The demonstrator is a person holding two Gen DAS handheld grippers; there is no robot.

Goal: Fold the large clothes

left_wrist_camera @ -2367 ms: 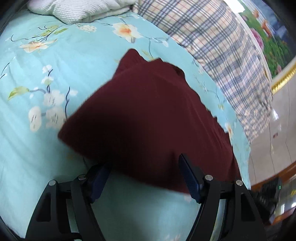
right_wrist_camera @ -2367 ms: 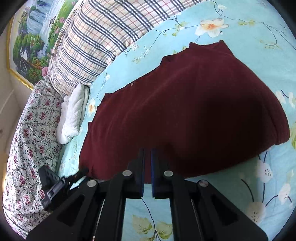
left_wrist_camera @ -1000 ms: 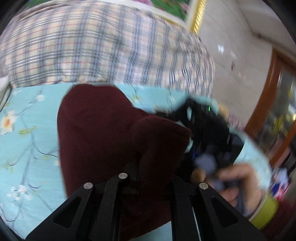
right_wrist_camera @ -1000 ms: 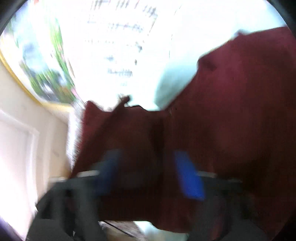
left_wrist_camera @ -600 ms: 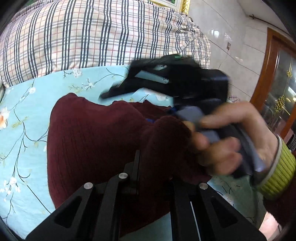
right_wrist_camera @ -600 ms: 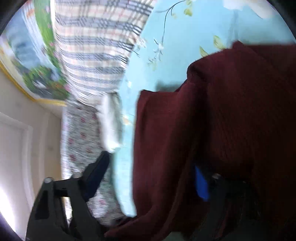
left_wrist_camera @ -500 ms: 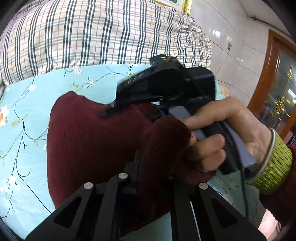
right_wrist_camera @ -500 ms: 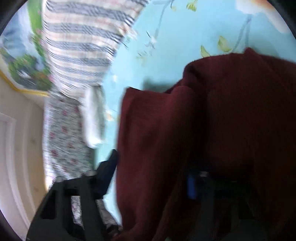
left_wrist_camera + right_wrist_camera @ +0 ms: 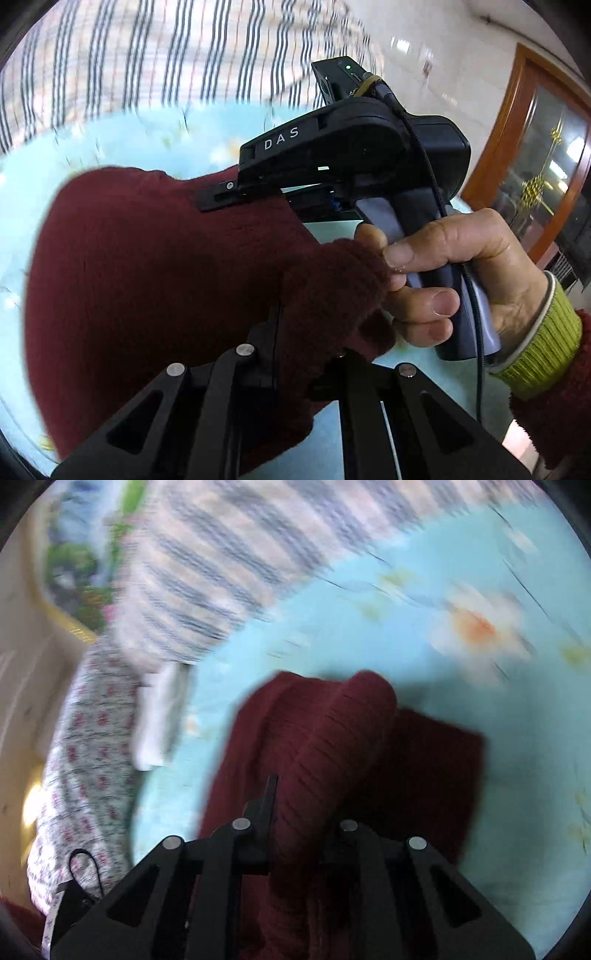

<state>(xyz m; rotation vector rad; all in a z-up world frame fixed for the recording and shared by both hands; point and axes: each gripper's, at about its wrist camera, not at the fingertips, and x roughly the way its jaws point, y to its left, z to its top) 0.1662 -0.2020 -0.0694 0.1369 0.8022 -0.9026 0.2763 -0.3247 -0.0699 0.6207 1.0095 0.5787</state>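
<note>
- Here, in the left wrist view, the left gripper [image 9: 295, 332] is clenched on a thick fold of the dark red knitted garment [image 9: 147, 277], whose bunched edge bulges up between and over the jaws.
- The garment spreads away over the light blue flowered bedsheet [image 9: 122, 140], toward the plaid bedding [image 9: 147, 55] along the bed's far edge.
- The right gripper [image 9: 229, 192] comes in from the right side, its black body marked DAS, with its fingers lying on the garment's far part; a hand [image 9: 461, 273] in a green-cuffed sleeve holds its handle.
- In the right wrist view, blurred, the right gripper [image 9: 295, 812] has just been closing its jaws, and a rolled ridge of the garment [image 9: 332, 738] is pinched between them.
- The garment lies on the bedsheet [image 9: 406, 627], with a floral quilt [image 9: 85, 757] at the bed's left edge and plaid bedding [image 9: 221, 572] beyond.
</note>
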